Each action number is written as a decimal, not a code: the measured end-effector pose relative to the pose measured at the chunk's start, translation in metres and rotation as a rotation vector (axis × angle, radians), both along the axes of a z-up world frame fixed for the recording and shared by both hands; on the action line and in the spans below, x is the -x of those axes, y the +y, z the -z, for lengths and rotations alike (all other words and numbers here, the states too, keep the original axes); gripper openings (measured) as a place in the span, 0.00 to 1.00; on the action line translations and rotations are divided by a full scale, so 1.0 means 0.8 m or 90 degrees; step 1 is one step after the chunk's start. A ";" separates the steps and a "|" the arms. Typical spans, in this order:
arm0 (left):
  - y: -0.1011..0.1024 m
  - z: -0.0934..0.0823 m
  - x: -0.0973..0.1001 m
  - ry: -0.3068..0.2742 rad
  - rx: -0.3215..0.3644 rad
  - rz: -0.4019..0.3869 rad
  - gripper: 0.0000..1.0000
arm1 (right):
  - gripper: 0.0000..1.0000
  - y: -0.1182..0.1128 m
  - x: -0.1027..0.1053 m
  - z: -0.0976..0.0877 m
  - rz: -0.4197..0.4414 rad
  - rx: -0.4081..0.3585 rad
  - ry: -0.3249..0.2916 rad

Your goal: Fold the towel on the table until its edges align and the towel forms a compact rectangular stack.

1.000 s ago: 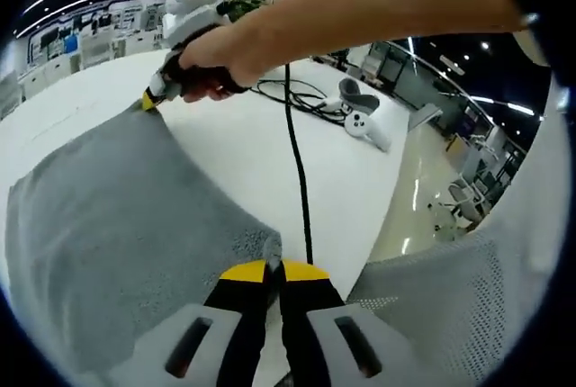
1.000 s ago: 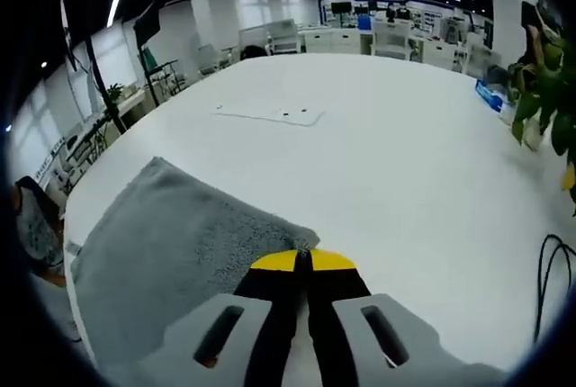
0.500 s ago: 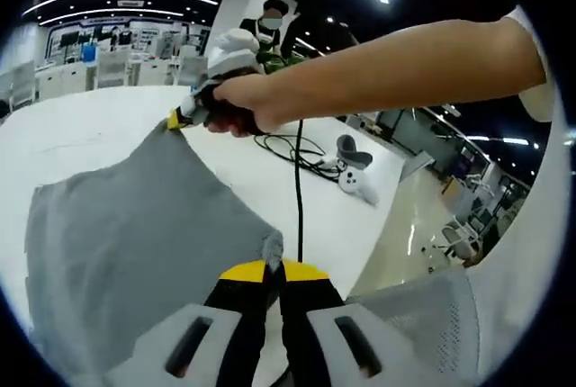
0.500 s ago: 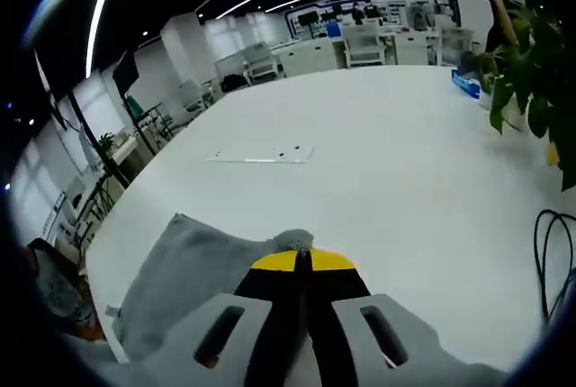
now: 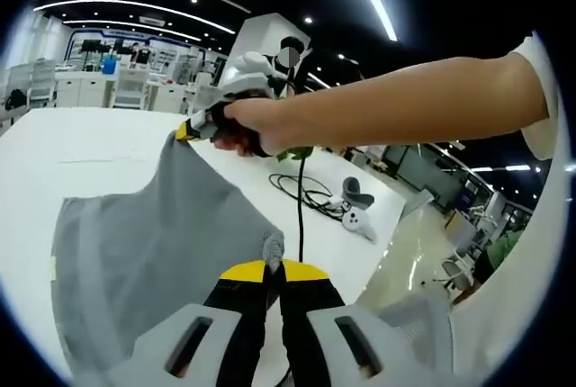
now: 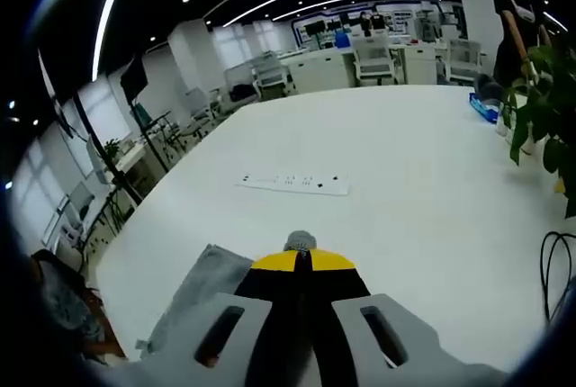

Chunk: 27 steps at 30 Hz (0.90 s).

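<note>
Left gripper view: your left gripper (image 5: 273, 267) is pinching one corner of the grey towel (image 5: 153, 234), jaws closed on the cloth. Further out, your right gripper (image 5: 187, 128) is gripping the far corner, jaws clamped on it too. Right gripper view: a nub of towel is poking out above the right gripper's yellow tips. The edge between the two corners is hanging lifted above the white table (image 6: 405, 180), the rest draping down.

Judgement: you are carrying out a fold. Next move calls for bringing both corners across together, level, and laying them onto the opposite edge.
</note>
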<state>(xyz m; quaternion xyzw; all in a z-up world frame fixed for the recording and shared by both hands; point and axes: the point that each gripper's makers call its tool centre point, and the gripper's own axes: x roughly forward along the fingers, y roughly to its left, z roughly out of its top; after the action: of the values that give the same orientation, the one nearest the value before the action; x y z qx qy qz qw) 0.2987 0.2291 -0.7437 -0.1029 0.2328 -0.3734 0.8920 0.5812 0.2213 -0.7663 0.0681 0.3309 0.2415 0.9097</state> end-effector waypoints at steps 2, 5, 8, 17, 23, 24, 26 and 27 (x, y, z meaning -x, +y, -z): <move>0.010 -0.005 -0.004 -0.004 0.020 -0.016 0.04 | 0.00 0.011 -0.002 -0.007 0.005 -0.006 0.002; 0.027 -0.012 -0.004 -0.015 0.028 -0.036 0.04 | 0.00 0.024 -0.003 -0.011 0.005 -0.008 0.003; 0.050 -0.013 -0.007 -0.019 0.032 -0.069 0.04 | 0.00 0.041 -0.003 -0.014 0.004 -0.002 0.006; 0.108 -0.001 -0.005 -0.008 0.020 -0.128 0.04 | 0.00 0.094 -0.009 -0.012 0.005 -0.016 0.017; 0.142 0.030 0.002 0.039 0.017 -0.154 0.04 | 0.00 0.134 -0.005 0.004 -0.021 -0.003 0.024; 0.145 0.033 0.002 0.045 0.017 -0.155 0.04 | 0.00 0.139 -0.006 0.008 -0.023 -0.001 0.025; 0.155 0.039 0.003 0.050 0.000 -0.160 0.04 | 0.00 0.148 -0.005 0.013 -0.028 0.000 0.028; 0.160 0.042 0.002 0.052 -0.007 -0.164 0.04 | 0.00 0.151 -0.005 0.015 -0.030 0.001 0.029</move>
<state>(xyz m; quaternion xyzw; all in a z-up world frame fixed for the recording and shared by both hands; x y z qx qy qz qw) 0.2967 0.3573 -0.7772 -0.1426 0.2560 -0.2502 0.9228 0.5855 0.3424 -0.7786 0.0654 0.3533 0.2607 0.8961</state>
